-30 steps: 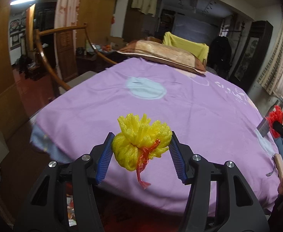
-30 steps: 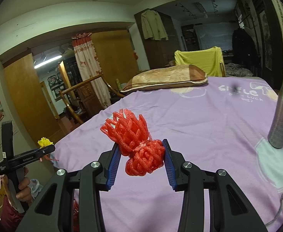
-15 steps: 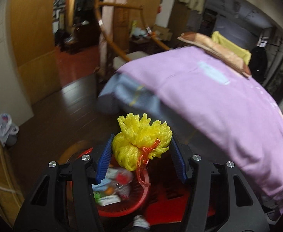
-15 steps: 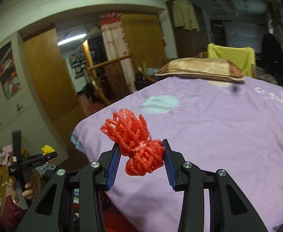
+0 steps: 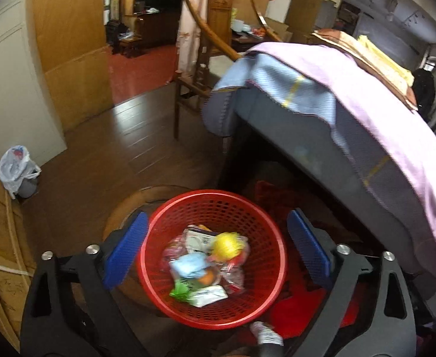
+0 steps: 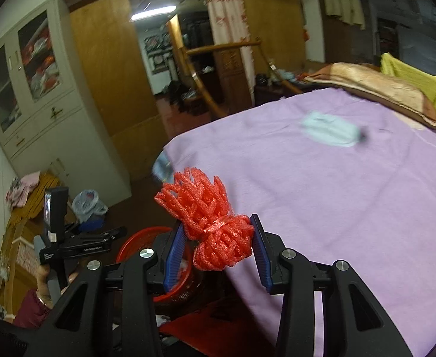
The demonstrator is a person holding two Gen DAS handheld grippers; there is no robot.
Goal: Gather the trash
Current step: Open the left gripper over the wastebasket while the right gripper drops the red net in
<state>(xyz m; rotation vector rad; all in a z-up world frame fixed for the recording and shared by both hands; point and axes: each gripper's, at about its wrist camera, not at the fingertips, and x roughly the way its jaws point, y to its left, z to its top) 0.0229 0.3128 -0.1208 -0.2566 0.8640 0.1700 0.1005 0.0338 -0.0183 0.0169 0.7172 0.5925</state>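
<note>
From the left wrist, the left gripper (image 5: 216,255) hangs over the red mesh wastebasket (image 5: 273,273), its jaws having just swung wide with nothing between them, and the yellow foam net (image 5: 226,245) lies on the wrappers inside. From the right wrist, the right gripper (image 6: 216,251) pinches the red foam net (image 6: 218,238) at its bunched lower half beside the purple-covered bed (image 6: 337,193). It looks light, soft and springy, so a grip on the dense knot should suit better than one on the loose frill.

No lettering can be read with certainty in either view. In the right wrist view, the black body of the left gripper (image 6: 120,233) carries small pale print, too small and blurred to make out. The packets (image 5: 201,239) in the red basket (image 5: 265,229) show printed patches, equally illegible.
</note>
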